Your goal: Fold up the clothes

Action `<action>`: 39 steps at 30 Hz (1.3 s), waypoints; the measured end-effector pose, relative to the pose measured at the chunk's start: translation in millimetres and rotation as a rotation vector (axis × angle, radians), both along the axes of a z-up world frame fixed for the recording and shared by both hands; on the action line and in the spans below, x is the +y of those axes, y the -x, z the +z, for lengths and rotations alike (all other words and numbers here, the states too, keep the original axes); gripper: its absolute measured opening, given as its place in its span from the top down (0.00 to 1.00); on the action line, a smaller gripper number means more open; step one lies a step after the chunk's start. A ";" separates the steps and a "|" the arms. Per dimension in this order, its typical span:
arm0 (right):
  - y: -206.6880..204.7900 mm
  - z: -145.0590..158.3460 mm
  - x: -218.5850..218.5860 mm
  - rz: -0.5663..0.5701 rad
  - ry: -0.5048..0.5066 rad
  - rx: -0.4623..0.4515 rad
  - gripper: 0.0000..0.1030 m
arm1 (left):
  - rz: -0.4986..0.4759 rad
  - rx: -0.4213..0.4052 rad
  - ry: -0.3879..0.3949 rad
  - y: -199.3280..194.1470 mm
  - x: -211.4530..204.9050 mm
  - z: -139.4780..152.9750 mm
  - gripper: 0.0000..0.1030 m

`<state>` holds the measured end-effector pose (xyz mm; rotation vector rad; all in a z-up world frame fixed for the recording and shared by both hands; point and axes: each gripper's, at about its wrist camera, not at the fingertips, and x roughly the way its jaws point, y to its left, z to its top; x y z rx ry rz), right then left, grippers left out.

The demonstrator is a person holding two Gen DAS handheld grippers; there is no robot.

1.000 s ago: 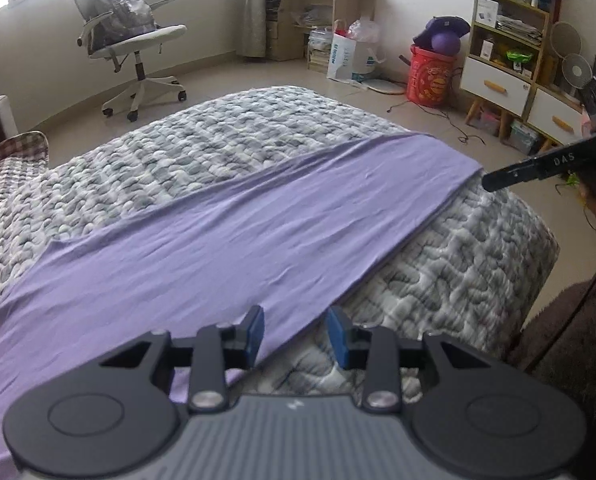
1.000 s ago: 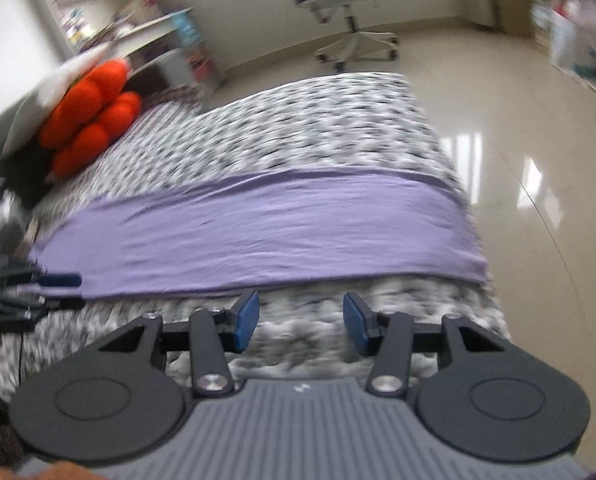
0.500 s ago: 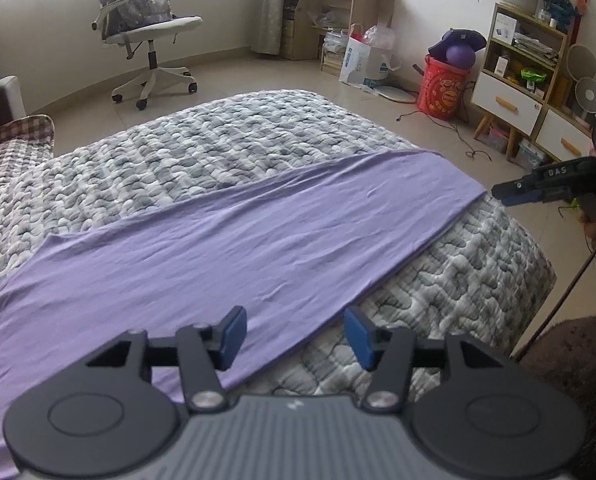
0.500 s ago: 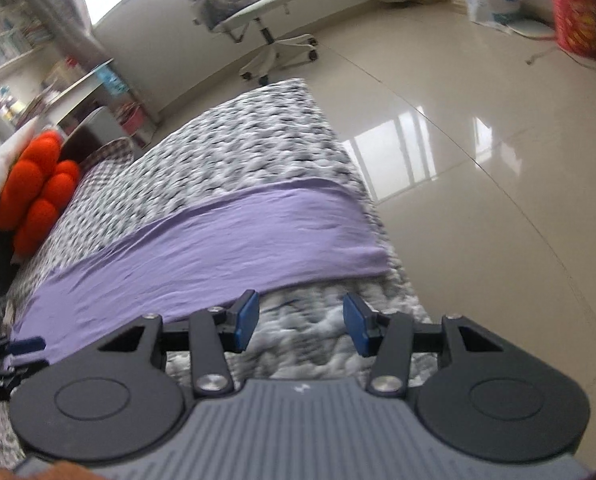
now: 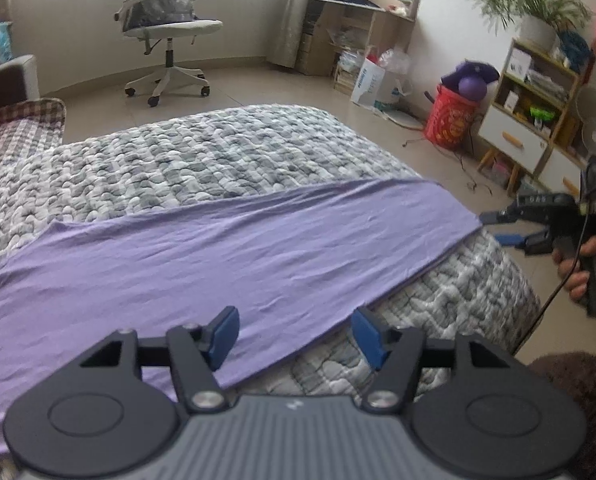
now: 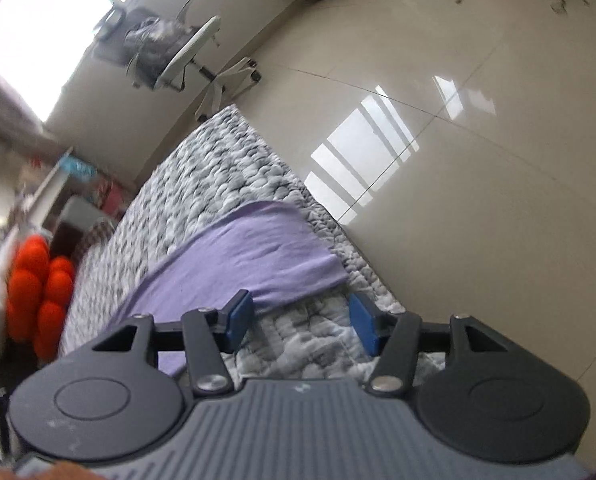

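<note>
Garment (image 5: pixel 233 256): spread flat on the bed cover (image 5: pixel 201 160), running along its near edge, one end reaching the corner of the bed.
Left gripper (image 5: pixel 293 334): over the garment's near hem, one finger above the cloth, the other above the bed cover.
Right gripper (image 5: pixel 506 226): off the bed's corner, just beside the garment's end.
Office chair (image 5: pixel 165 36): beyond the bed, near the far wall.
Bucket (image 5: pixel 452 120): on the floor, left of the shelf unit (image 5: pixel 538 108).
Potted plant (image 5: pixel 538 12): on top of the shelf unit.
</note>
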<state>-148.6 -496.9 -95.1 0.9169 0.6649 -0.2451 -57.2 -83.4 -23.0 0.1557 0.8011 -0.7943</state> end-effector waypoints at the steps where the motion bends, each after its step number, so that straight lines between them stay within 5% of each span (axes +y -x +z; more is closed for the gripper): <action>1: -0.3 -0.3 -0.6 -0.012 -0.004 -0.003 0.44 | 0.008 0.006 0.010 -0.9 1.4 0.6 0.37; 7: -3.7 -4.1 -2.7 -0.093 -0.023 -0.019 0.44 | 0.044 0.036 0.034 -2.7 3.9 -0.4 0.37; 10: -3.8 -4.6 -1.3 -0.135 -0.020 -0.026 0.54 | 0.054 0.046 0.036 -2.2 3.8 -2.2 0.37; 17: -5.5 1.7 11.7 -0.192 0.032 -0.047 0.95 | 0.066 0.069 0.042 -3.0 3.9 -5.6 0.37; 25: -12.0 26.4 29.3 -0.153 0.098 -0.122 0.96 | 0.091 0.118 0.100 -10.7 15.7 -4.6 0.37; 39: -51.9 62.0 80.7 0.082 0.083 -0.228 0.96 | 0.117 0.164 0.144 -18.8 27.2 -5.3 0.37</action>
